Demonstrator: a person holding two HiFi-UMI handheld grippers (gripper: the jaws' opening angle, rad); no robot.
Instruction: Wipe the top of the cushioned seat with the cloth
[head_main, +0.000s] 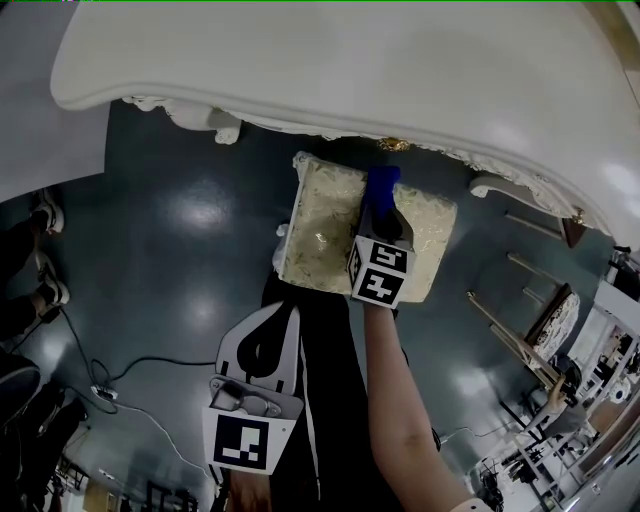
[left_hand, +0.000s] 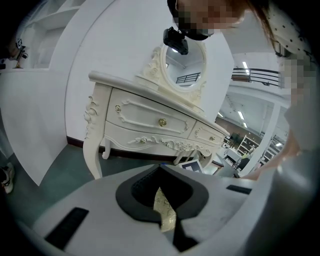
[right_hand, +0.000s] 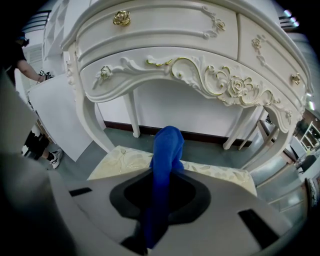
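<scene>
Overhead, in the head view, the right gripper (head_main: 386, 222) pinched the blue cloth (head_main: 382, 185) over the upper middle of the cushioned seat (head_main: 320, 235). The left gripper (head_main: 268, 330) hung at lower left, off the seat. In the left gripper view its jaws were pressed together on nothing. In the right gripper view the cloth stuck forward above the seat. I think it should be laid flat, then drawn in overlapping strokes.

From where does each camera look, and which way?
Head view: on the head, looking down at the cushioned seat; left tool, right tool, forearm show.
Left gripper view: on left tool, facing the dressing table; shut jaws show.
Right gripper view: on right tool, facing seat and table; jaws grip the cloth.
Both gripper views share the table.
</scene>
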